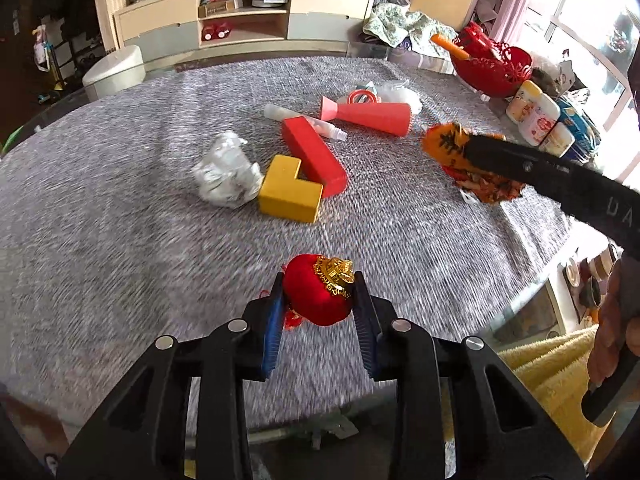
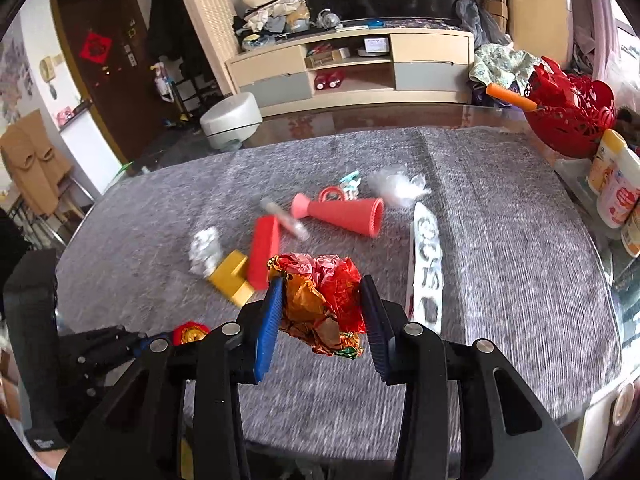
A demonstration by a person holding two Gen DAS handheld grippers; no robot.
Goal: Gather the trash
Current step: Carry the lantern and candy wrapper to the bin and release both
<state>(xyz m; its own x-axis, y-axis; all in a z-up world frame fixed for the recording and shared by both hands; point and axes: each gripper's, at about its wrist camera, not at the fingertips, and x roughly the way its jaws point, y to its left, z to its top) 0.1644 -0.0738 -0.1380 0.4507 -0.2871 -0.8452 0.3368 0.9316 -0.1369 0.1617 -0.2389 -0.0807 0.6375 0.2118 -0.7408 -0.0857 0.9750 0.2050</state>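
Observation:
My left gripper is shut on a small red velvet lantern ornament with a gold cap, held above the grey cloth. It also shows in the right wrist view at lower left. My right gripper is shut on a crumpled red-and-orange foil wrapper; in the left wrist view the wrapper sits in the black fingers at right. A crumpled white paper ball lies left of the yellow block. A clear plastic wad lies far on the cloth.
On the grey cloth lie a yellow L-block, a red block, a coral cone, a clear tube and a black-and-white printed strip. A red basket and bottles stand at the right edge.

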